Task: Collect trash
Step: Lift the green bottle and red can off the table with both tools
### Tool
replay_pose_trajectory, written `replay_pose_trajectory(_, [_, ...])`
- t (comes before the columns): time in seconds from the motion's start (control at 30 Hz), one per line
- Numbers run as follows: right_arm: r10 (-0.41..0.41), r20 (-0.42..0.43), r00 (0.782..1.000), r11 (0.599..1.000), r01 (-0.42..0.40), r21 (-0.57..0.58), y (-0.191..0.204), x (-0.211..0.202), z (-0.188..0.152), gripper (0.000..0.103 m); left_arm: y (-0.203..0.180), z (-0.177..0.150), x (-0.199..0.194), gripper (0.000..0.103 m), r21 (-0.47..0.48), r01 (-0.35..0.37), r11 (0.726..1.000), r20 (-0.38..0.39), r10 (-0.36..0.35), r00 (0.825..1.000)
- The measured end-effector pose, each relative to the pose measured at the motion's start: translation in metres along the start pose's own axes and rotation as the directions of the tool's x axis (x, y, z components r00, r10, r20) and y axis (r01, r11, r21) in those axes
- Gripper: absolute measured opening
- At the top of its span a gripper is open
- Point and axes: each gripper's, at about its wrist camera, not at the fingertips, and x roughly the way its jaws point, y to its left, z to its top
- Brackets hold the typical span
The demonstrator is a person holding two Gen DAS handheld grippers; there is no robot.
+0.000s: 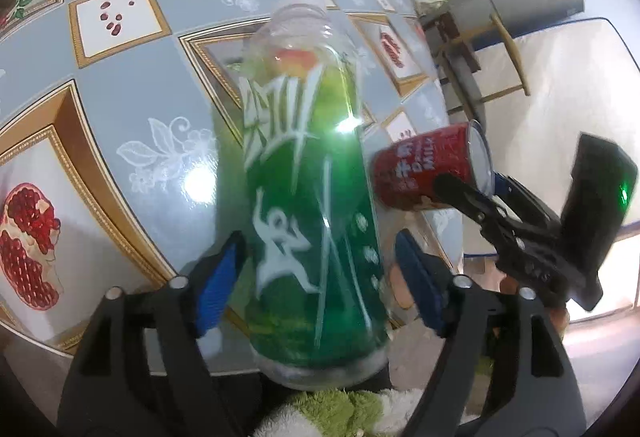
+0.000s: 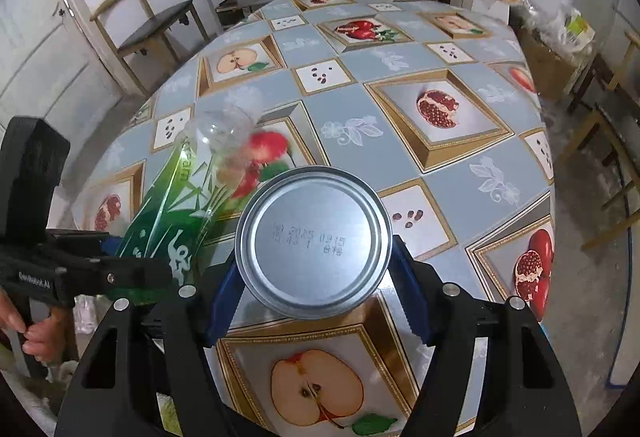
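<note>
A clear, glossy plastic bottle (image 1: pixel 312 173) wrapped in a shiny green film label is seen. The can (image 2: pixel 313 240) shows a smooth, dull-bright metal end. The surface (image 2: pixel 400 109) is covered with glossy printed oilcloth, and light is reflected off it.

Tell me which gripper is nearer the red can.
Right. The right gripper has the red can clamped between its fingers, silver end toward its camera. The left gripper is beside it, holding the green bottle, apart from the can.
</note>
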Motion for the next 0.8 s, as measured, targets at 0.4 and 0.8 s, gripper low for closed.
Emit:
replay_pose_trajectory(0.4, [0.051,0.041,0.998,0.995,-0.054,0.088,-0.017,0.022,0.007,0.068,-0.001,0.032,0.012,0.076,-0.007,-0.027,1.0,0.03,0.027,0.999])
replay_pose_trajectory(0.8, [0.066,0.098,0.993,0.989,-0.079,0.127,-0.021,0.023,-0.005,0.068,-0.011,0.028,0.016,0.057,0.042,-0.045,0.998,0.076,0.042,0.996])
